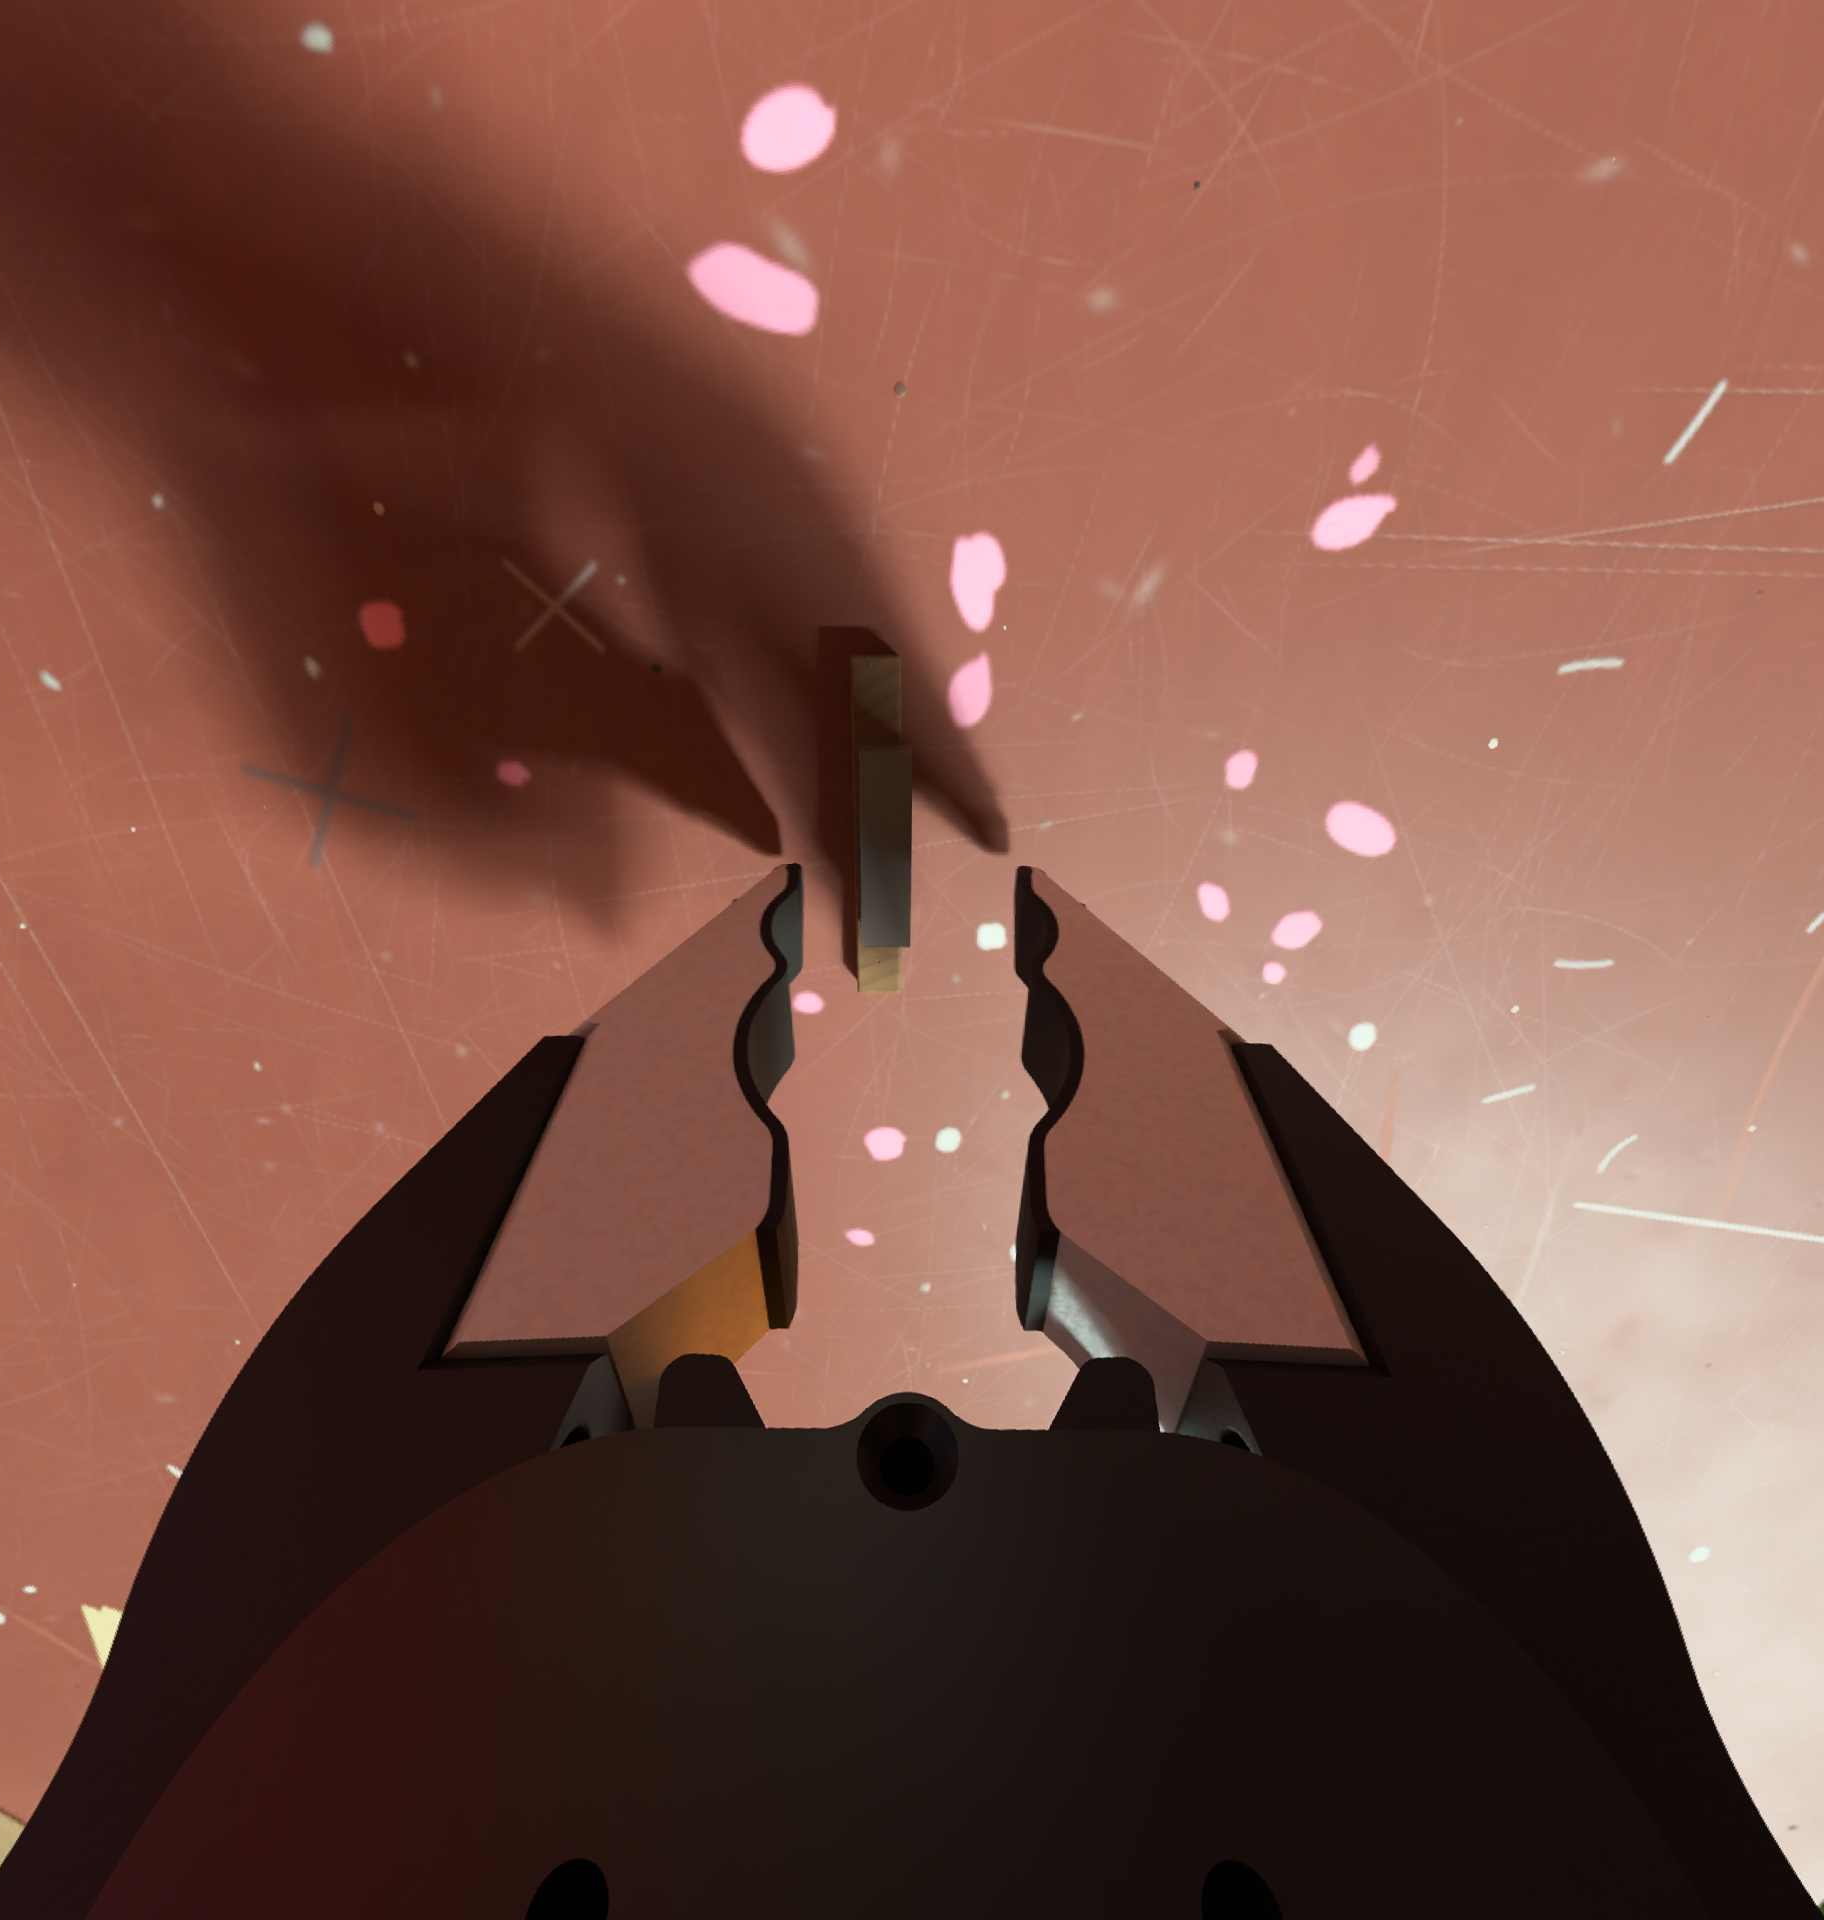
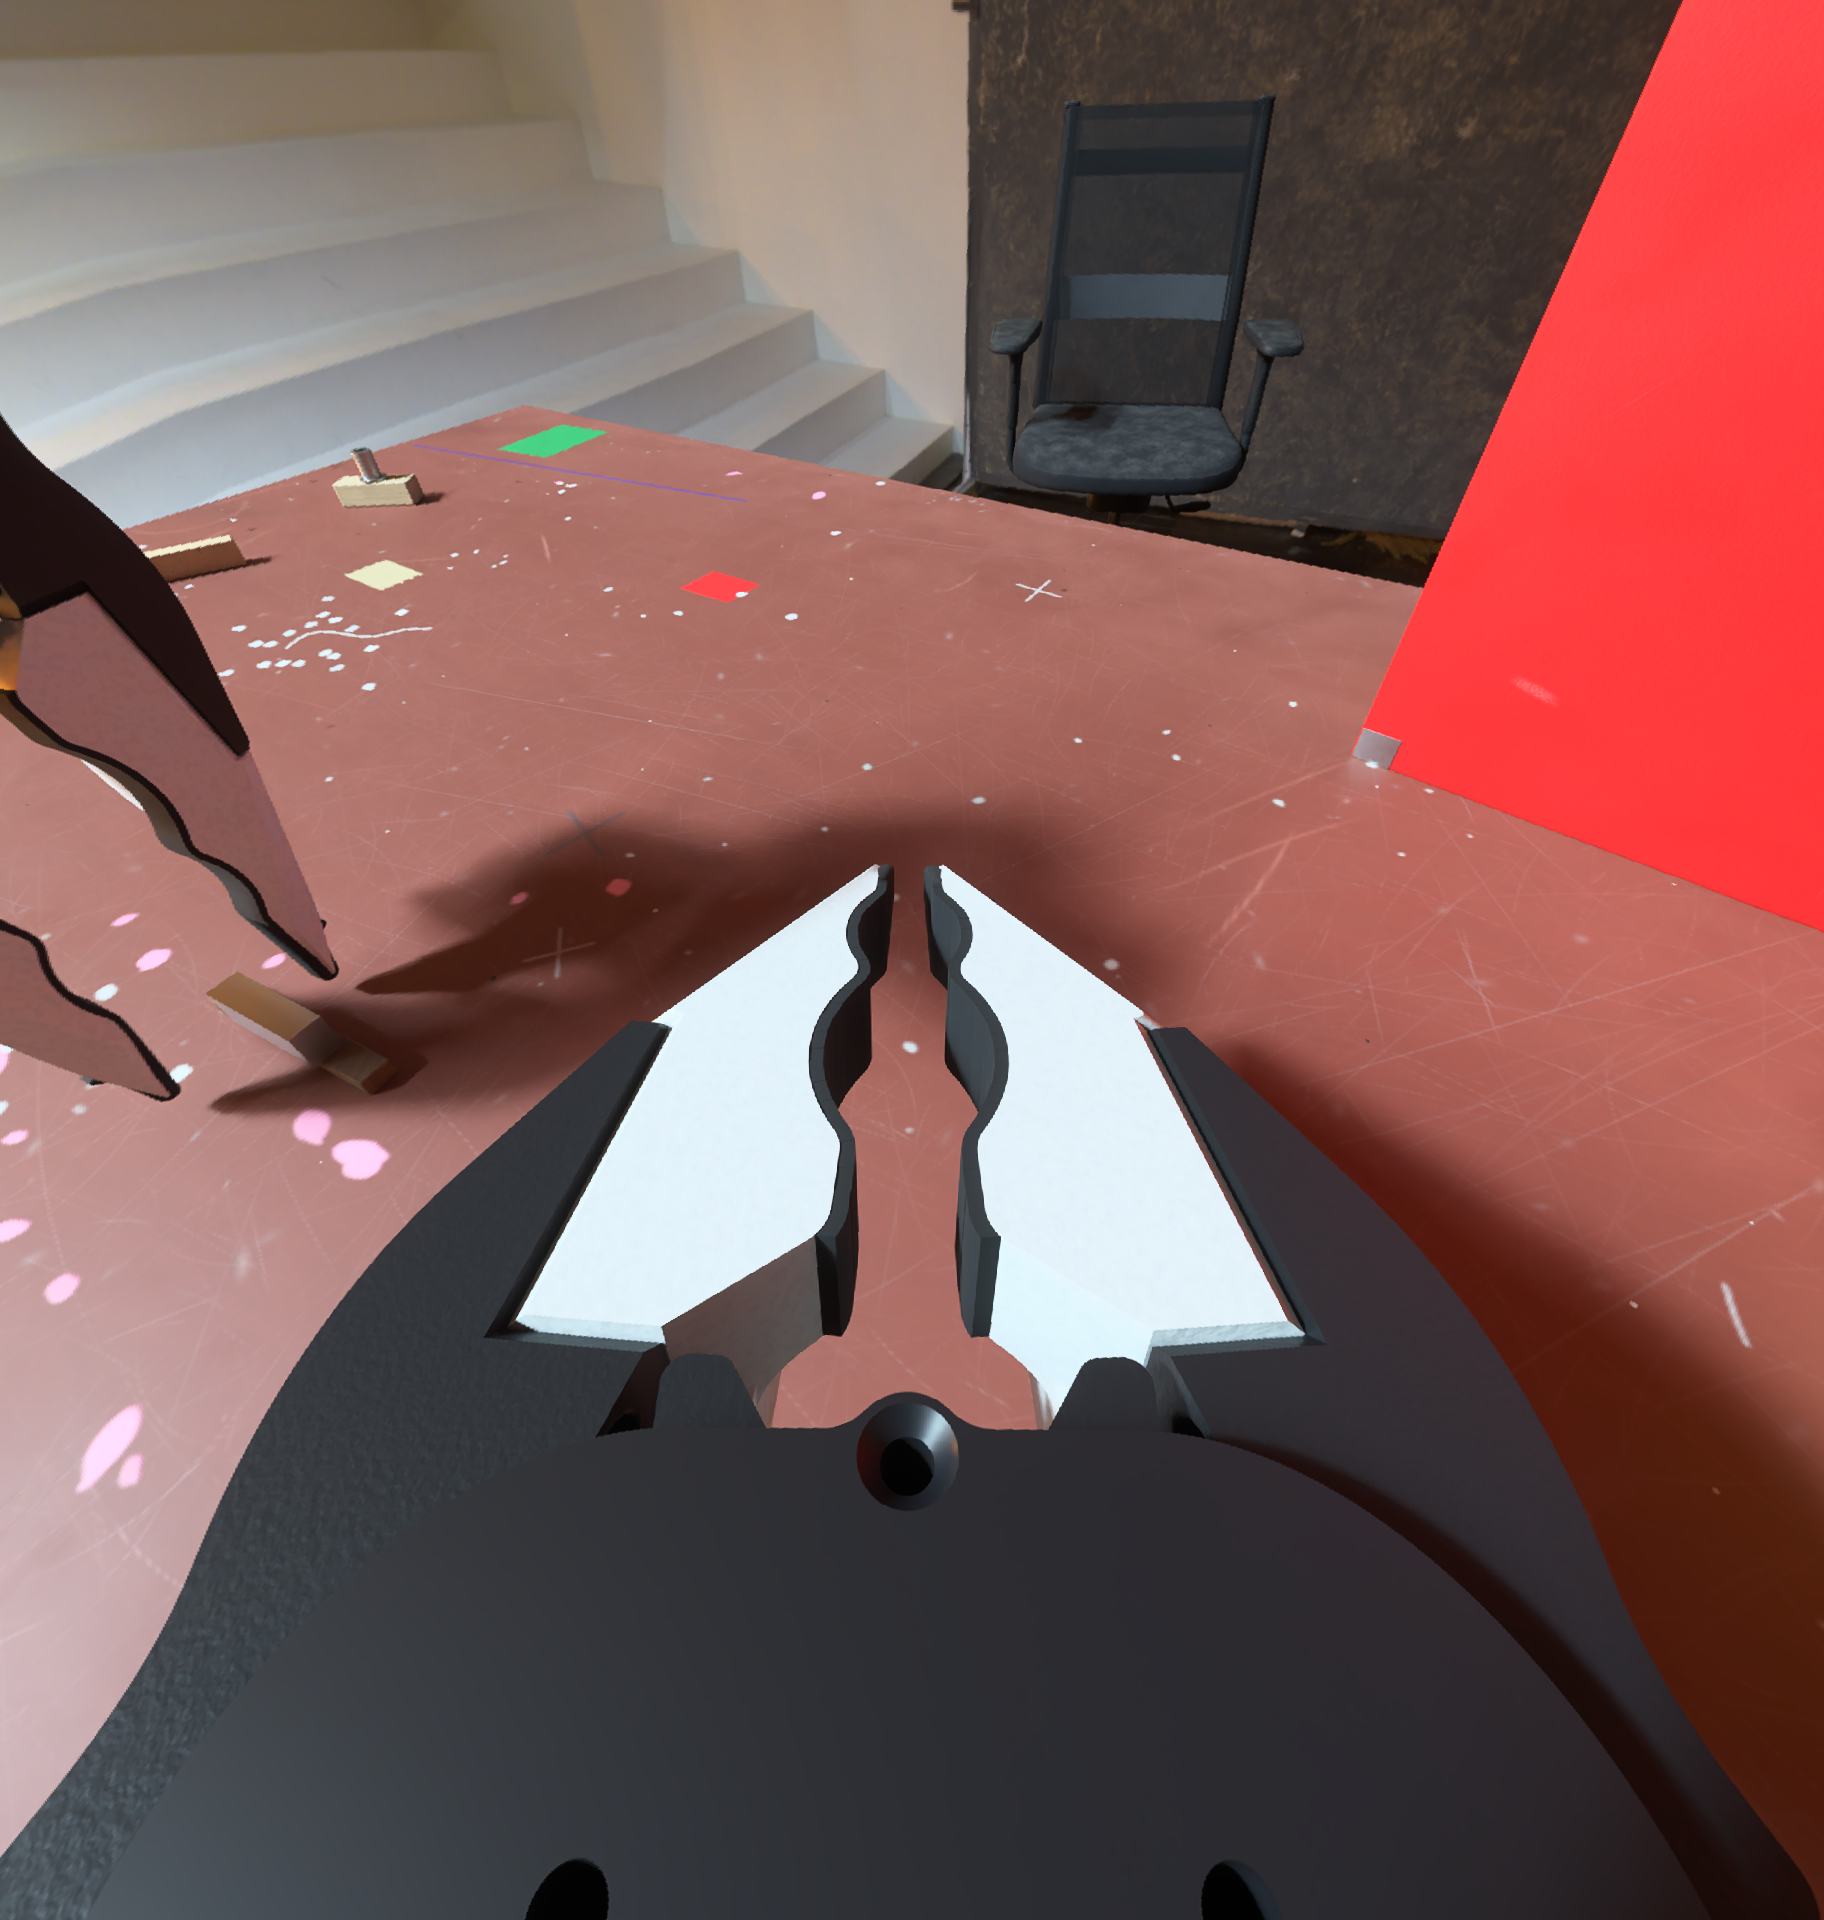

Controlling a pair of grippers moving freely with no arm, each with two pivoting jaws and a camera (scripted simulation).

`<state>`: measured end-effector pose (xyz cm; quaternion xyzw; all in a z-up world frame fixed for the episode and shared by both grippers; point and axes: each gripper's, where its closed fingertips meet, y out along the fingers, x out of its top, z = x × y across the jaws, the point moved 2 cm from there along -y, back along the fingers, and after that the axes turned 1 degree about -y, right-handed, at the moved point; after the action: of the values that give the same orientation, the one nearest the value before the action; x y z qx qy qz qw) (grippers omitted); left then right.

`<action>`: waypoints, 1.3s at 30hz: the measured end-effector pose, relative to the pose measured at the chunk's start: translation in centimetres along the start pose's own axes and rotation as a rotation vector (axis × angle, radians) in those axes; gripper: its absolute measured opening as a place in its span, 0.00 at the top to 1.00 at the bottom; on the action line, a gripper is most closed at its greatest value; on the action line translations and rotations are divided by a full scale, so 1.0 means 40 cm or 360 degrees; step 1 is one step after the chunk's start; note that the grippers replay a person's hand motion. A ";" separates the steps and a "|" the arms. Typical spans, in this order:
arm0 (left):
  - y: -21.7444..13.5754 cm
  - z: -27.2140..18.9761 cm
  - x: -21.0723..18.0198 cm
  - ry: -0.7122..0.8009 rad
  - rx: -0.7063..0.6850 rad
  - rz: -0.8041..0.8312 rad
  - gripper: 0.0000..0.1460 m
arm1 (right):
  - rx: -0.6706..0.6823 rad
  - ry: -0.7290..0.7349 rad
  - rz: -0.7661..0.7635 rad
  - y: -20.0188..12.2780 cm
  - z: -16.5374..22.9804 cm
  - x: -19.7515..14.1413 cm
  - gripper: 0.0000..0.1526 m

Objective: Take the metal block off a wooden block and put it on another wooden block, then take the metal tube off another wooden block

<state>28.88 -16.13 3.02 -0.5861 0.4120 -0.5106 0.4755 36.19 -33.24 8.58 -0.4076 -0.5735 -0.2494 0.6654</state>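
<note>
A grey metal block [image 1: 884, 842] lies on a long wooden block [image 1: 877, 691] on the red-brown table. My left gripper [image 1: 908, 873] is open and points down just above them, one finger on each side, not touching. In the right wrist view the left gripper [image 2: 251, 1031] hovers over the same metal block [image 2: 300, 1034] and wooden block [image 2: 362, 1070]. My right gripper [image 2: 908, 868] is shut and empty, low over the bare table. Far back left, a metal tube [image 2: 366, 464] stands upright on a second wooden block [image 2: 378, 490]. A third wooden block [image 2: 196, 556] lies bare.
A tall red panel [image 2: 1666, 520] stands at the right of the table [image 2: 991, 727]. Flat green [image 2: 553, 441], red [image 2: 721, 587] and beige [image 2: 383, 575] patches mark the far table. Beyond the edge are an office chair [image 2: 1136, 312] and white stairs [image 2: 368, 260].
</note>
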 end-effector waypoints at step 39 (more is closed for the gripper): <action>-0.229 0.790 -0.804 -0.0792 0.0441 0.0630 0.73 | 0.0062 0.0079 0.0023 0.004 0.000 -0.004 0.97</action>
<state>55.69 21.23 4.49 -0.5310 0.3159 -0.3011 0.7263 36.29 -33.19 8.39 -0.3925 -0.5585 -0.2434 0.6891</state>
